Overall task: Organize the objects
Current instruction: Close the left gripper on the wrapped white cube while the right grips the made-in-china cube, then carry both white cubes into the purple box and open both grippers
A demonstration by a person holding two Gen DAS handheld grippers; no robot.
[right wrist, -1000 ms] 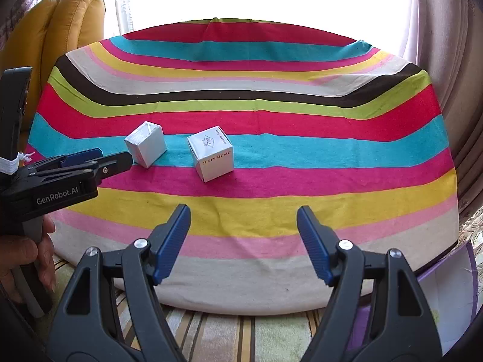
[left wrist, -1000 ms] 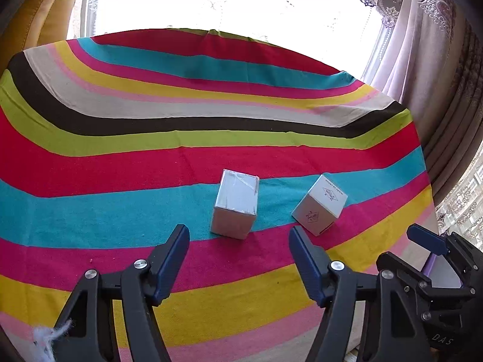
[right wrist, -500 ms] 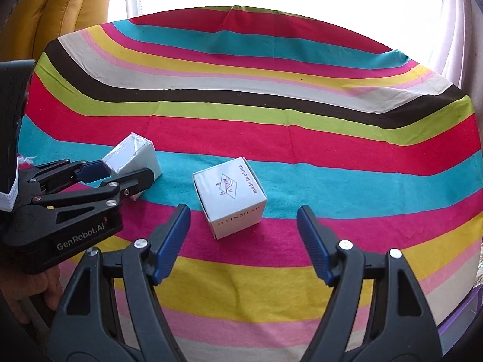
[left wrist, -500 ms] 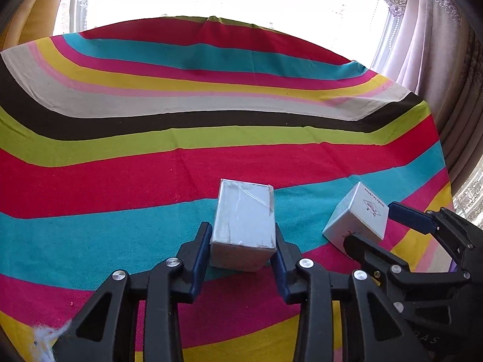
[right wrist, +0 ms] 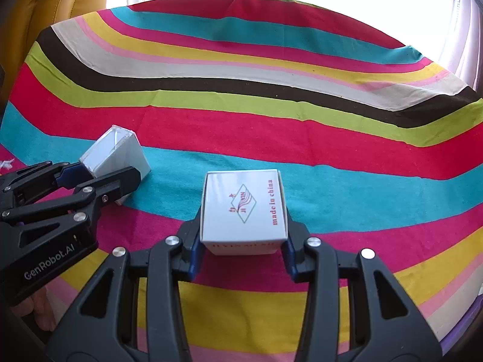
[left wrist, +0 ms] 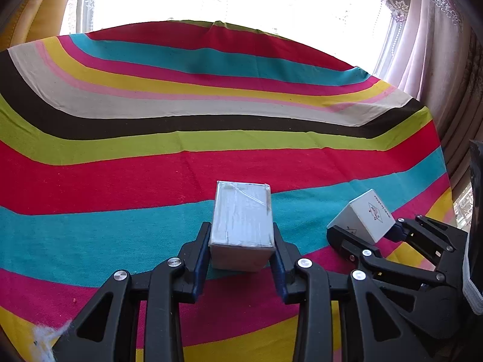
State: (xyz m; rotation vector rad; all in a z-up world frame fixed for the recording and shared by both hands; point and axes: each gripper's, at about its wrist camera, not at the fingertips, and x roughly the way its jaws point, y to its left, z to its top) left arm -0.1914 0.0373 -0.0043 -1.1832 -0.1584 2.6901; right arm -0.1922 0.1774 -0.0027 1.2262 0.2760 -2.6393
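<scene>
Both grippers, descended since a second ago, clamp boxes: left gripper (left wrist: 241, 252) grasps taped box (left wrist: 241, 226), right gripper (right wrist: 243, 249), jaws just closing, grips printed box (right wrist: 244, 208); lifting level seems wise

Qty count, both wrist views:

Boxes: 2 total. 1 was a plain taped box (left wrist: 241, 226), no print. 1 was a white printed box (right wrist: 244, 208), red logo and "made in china" on top.

Grippers: 2, i.e. left gripper (left wrist: 241, 256) and right gripper (right wrist: 243, 253). Each had 2 fingers w/ blue pads, so 4 pads (left wrist: 200, 259) overall.

Striped tablecloth (left wrist: 211, 138): 1.

Yellow cushion (right wrist: 60, 3), approx. 1 seen at upper left.

Curtains (left wrist: 422, 45): count unclear.
</scene>
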